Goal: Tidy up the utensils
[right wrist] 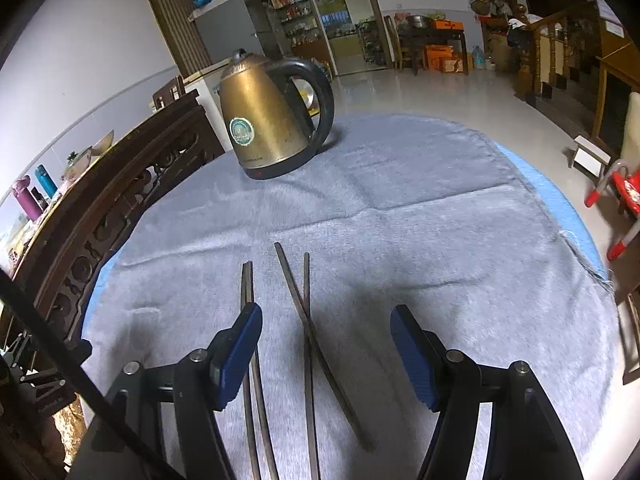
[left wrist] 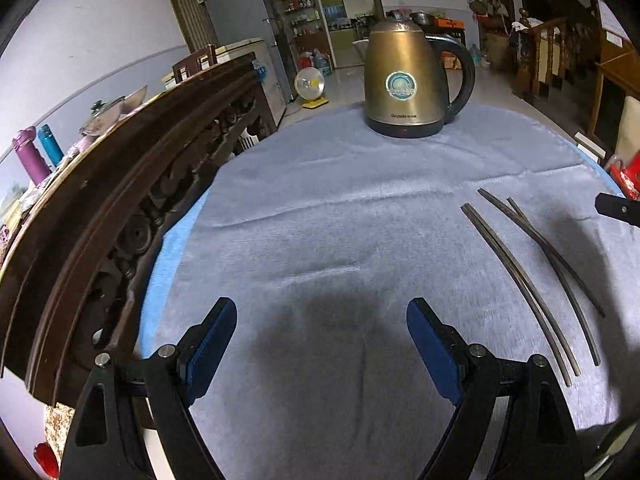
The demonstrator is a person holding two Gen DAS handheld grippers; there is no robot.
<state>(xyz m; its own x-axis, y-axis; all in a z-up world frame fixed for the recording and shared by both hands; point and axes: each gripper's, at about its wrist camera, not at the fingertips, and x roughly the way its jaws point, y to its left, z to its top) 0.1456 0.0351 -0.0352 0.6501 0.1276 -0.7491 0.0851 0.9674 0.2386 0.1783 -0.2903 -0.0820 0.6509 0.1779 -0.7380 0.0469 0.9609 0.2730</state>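
Several dark chopsticks lie on a grey cloth (left wrist: pixel 340 208). In the left wrist view they are at the right: a close pair (left wrist: pixel 520 280) and a crossed pair (left wrist: pixel 556 256). My left gripper (left wrist: pixel 322 312) hovers over bare cloth to their left, open, nothing between its blue pads. In the right wrist view the crossed pair (right wrist: pixel 306 312) runs between the fingers of my right gripper (right wrist: pixel 326 320), which is open above them. The close pair (right wrist: pixel 248 284) passes under the left finger (right wrist: pixel 240 344). The right gripper's tip (left wrist: pixel 616 208) shows at the left view's right edge.
A brass electric kettle (left wrist: pixel 408 84) with a black handle stands at the cloth's far side (right wrist: pixel 272 120). A carved dark wooden rail (left wrist: pixel 120 208) borders the table on the left. A red chair (right wrist: pixel 624 196) is off the right edge.
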